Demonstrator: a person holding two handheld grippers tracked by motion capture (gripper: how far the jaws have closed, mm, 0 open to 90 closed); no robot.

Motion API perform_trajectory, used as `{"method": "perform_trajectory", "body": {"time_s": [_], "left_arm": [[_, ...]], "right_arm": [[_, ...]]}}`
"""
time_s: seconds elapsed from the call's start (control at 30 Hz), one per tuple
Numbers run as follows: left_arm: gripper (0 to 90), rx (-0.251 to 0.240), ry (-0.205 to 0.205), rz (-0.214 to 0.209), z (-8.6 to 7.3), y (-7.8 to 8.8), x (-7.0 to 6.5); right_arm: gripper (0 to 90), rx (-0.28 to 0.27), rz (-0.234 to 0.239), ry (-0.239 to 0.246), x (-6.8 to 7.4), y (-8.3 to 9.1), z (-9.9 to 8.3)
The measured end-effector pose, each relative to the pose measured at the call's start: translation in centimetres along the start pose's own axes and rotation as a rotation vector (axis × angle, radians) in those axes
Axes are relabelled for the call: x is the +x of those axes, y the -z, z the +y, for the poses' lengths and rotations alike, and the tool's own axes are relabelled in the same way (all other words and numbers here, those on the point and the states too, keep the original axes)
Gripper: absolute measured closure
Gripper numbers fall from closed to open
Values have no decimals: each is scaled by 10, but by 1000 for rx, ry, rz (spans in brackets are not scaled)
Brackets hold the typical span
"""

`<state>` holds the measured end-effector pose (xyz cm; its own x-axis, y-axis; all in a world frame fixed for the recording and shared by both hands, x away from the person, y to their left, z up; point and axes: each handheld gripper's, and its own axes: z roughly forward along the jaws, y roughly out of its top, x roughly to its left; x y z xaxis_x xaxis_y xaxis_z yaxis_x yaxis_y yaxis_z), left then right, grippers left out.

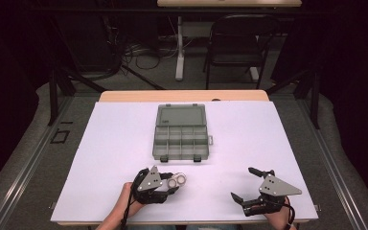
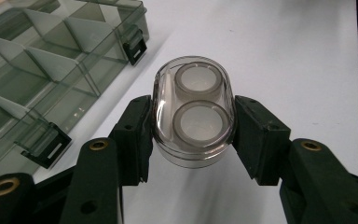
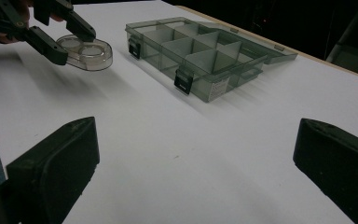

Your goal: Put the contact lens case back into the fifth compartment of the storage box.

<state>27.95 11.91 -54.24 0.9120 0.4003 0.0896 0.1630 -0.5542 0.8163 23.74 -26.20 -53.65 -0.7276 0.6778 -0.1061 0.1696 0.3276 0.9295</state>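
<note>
held item: small clear oval case (image 2: 194, 111) with two round pots inside, one behind the other along its length.
my left fingers (image 2: 192, 135): closed on the case across its short width, one pad on each long side; about half its length sticks out past the tips.
case axis: long axis runs straight on from my left fingers, so it points where they point. in the high view that is toward the right, roughly level with the near edge of the counter (image 1: 115, 143).
case height: in the right gripper view it looks lifted just off the counter, with a shadow under it; i cannot tell the gap for certain.
my right fingers (image 3: 191, 158): wide open, nothing between them, over bare counter at the near right, well apart from the case.
organiser box (image 1: 180, 137): grey, divided into compartments, lid (image 1: 181, 116) laid open to the far side, all cells i can see empty. it sits at the middle of the counter.
key relation: the box lies on the far side of the case and slightly right of it, its near wall and two latches facing me. the case's long axis runs along that wall, not into it.
nearer hand: left, and it already has the load.
judgement: next move probably needs a carry toward the far side, and possibly a turn of the wrist so the case lines up with a cell. fit in one cell looks doubtful.
</note>
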Motion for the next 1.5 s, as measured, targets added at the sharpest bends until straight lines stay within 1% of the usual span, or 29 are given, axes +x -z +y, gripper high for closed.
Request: {"method": "perform_trajectory", "body": {"time_s": [0.3, 0.33, 0.8, 0.87, 1.03, 1.5], "left_arm": [[494, -8, 5, 20, 0, 3, 2], [494, -11, 6, 28, 0, 5, 3], [494, -35, 16, 64, 0, 12, 6], [494, -37, 17, 64, 0, 12, 7], [494, -43, 21, 81, -1, 14, 9], [494, -52, 30, 108, -1, 19, 13]], "right_arm": [[0, -2, -1, 0, 0, 0, 0], [0, -5, -1, 1, 0, 0, 0], [0, -1, 1, -1, 0, 0, 0], [0, 0, 0, 0, 0, 0, 0], [0, 0, -1, -1, 0, 0, 0], [0, 2, -1, -3, 0, 0, 0]]}}
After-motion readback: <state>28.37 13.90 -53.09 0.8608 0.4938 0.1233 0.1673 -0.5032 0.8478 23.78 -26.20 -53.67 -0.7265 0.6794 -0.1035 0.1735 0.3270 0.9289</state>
